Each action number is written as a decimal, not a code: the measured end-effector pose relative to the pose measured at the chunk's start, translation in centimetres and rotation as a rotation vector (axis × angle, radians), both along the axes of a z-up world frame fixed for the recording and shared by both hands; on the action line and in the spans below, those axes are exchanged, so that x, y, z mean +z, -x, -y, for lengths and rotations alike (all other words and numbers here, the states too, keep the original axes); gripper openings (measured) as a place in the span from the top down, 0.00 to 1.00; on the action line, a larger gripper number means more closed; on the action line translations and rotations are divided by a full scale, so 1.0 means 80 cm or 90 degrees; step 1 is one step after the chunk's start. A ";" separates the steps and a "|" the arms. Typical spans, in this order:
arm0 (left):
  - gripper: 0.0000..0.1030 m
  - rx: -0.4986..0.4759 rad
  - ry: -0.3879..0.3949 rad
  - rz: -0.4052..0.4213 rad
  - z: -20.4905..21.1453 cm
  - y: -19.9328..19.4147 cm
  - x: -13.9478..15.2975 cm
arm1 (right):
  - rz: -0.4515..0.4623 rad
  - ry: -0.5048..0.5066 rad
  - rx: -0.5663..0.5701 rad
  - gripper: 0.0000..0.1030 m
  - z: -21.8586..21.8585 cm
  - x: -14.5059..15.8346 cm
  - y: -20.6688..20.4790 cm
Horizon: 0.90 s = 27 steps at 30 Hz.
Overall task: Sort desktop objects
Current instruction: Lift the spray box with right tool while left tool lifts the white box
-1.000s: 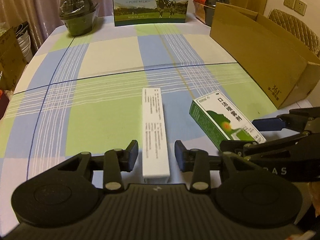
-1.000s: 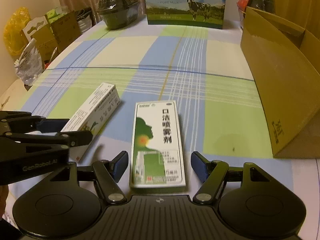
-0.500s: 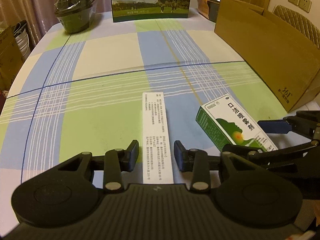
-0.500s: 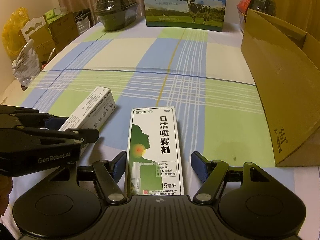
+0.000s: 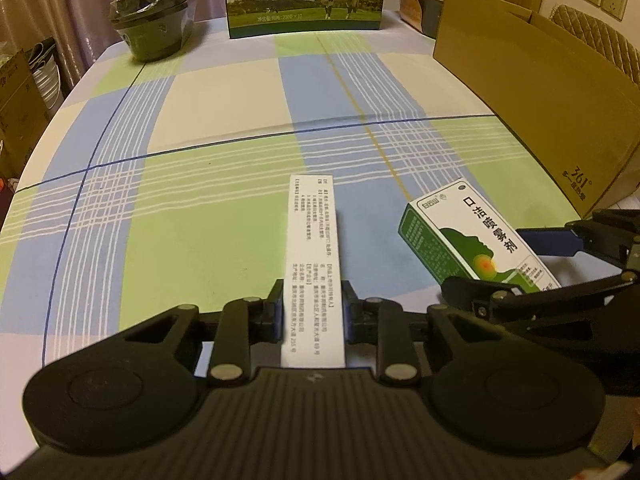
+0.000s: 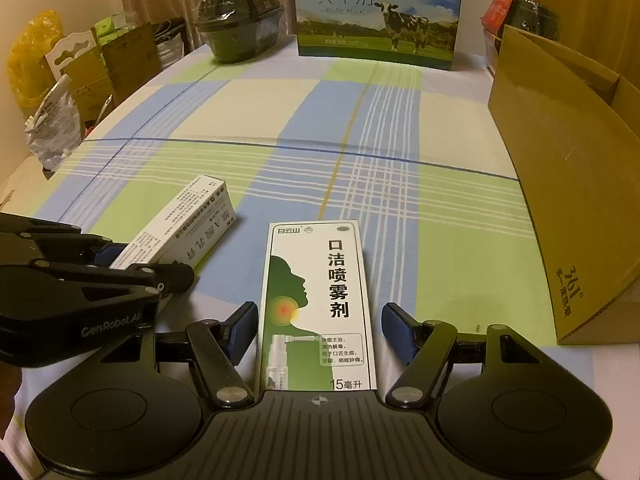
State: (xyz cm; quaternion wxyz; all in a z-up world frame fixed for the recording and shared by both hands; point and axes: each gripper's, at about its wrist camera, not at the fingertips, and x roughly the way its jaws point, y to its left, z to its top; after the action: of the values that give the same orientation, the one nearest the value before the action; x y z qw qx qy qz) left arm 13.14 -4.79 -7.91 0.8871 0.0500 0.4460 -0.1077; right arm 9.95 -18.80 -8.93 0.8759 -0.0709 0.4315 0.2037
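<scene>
A long white medicine box point(image 5: 312, 256) lies on the checked tablecloth. My left gripper point(image 5: 313, 308) is shut on its near end, pads pressed against both long sides. The white box also shows in the right wrist view point(image 6: 180, 224), with the left gripper point(image 6: 132, 268) on it. A green and white throat spray box point(image 6: 316, 304) lies flat between the fingers of my right gripper point(image 6: 318, 330), which is open, with gaps on both sides. The spray box point(image 5: 476, 236) and the right gripper point(image 5: 532, 264) also show at the right of the left wrist view.
An open brown cardboard box point(image 6: 568, 184) stands along the table's right side. A milk carton case point(image 6: 376, 12) and a dark wrapped bowl point(image 6: 240, 20) stand at the far edge. Bags and boxes point(image 6: 60, 80) are off the table's left side.
My left gripper slid forward along the white box and closed on it. My right gripper moved forward so the spray box lies deeper between its open fingers.
</scene>
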 end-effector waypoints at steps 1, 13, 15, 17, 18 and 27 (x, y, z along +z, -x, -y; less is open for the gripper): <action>0.79 0.000 0.000 0.000 0.000 0.000 0.000 | 0.000 0.002 0.000 0.36 -0.001 -0.001 -0.001; 0.79 0.003 0.005 0.005 -0.001 0.000 0.003 | 0.002 0.010 0.001 0.48 -0.006 -0.006 -0.003; 0.79 0.004 0.006 0.005 -0.002 0.000 0.004 | 0.001 0.011 0.000 0.49 -0.006 -0.006 -0.003; 0.79 0.004 0.007 0.008 -0.001 0.001 0.005 | 0.002 0.009 -0.001 0.49 -0.005 -0.006 -0.003; 0.79 0.004 0.007 0.009 -0.001 0.001 0.006 | 0.005 0.009 -0.003 0.49 -0.005 -0.005 -0.002; 0.79 0.002 0.012 0.019 0.002 0.004 0.013 | 0.032 0.000 -0.016 0.49 0.000 0.007 0.002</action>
State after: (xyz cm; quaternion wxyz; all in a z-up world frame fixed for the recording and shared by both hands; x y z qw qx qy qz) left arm 12.85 -4.95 -6.89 0.8943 0.0427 0.4318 -0.1097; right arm 9.80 -18.77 -8.41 0.8890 -0.0710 0.4100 0.1911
